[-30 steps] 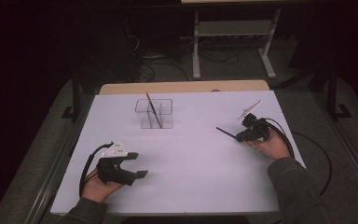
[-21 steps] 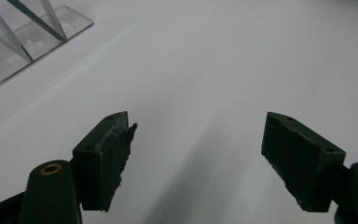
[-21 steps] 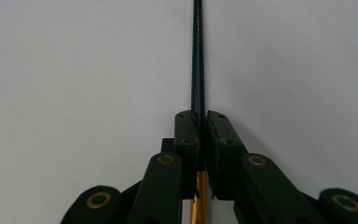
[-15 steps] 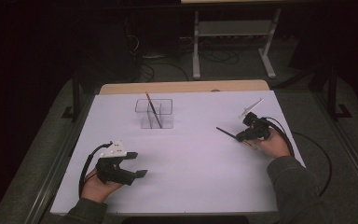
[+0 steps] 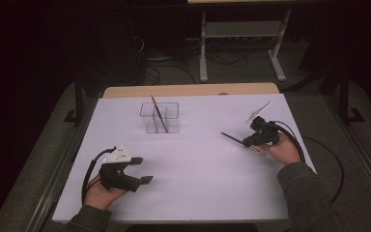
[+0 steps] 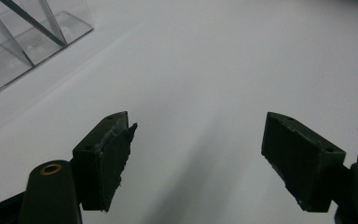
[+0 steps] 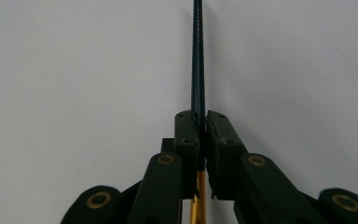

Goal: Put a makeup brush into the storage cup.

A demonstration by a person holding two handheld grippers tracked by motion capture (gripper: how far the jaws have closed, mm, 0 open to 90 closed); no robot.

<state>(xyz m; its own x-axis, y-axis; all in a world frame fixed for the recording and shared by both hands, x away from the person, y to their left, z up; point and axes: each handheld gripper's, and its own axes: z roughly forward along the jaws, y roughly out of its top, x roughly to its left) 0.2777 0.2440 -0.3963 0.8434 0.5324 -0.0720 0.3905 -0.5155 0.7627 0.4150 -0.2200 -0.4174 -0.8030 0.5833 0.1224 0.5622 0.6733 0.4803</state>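
— While the white table (image 5: 198, 193) is taking up most of the high view, what is sitting on it?

— Toward the far side, a clear plastic organizer (image 5: 160, 117) with compartments is standing upright, and a dark thin stick (image 5: 156, 110) is leaning tilted inside it. In the left gripper view the same organizer (image 6: 23, 42) is showing at the upper left corner.

— How are the person's arms lying?

— Both forearms are coming in from the near edge. At the right, a grey-green sleeve (image 5: 306, 193) is reaching forward and inward, and that hand (image 5: 285, 149) is resting low by the table's right side. At the left, the hand (image 5: 101, 191) is lying near the front edge, well apart from the organizer.

— And the left gripper?

— The left gripper (image 5: 140, 170) is pointing to the right across the table, jaws standing wide apart over bare white surface, with nothing between them. Its left pad (image 6: 116, 158) is looking rough and frayed at the edge.

— The right one?

— The right gripper (image 5: 245, 143) is pointing left, jaws pressed together on a thin pencil-like rod (image 7: 198, 60). Dark along its front length, the rod is sticking straight out beyond the jaws just above the table, while a golden part is showing behind the pads.
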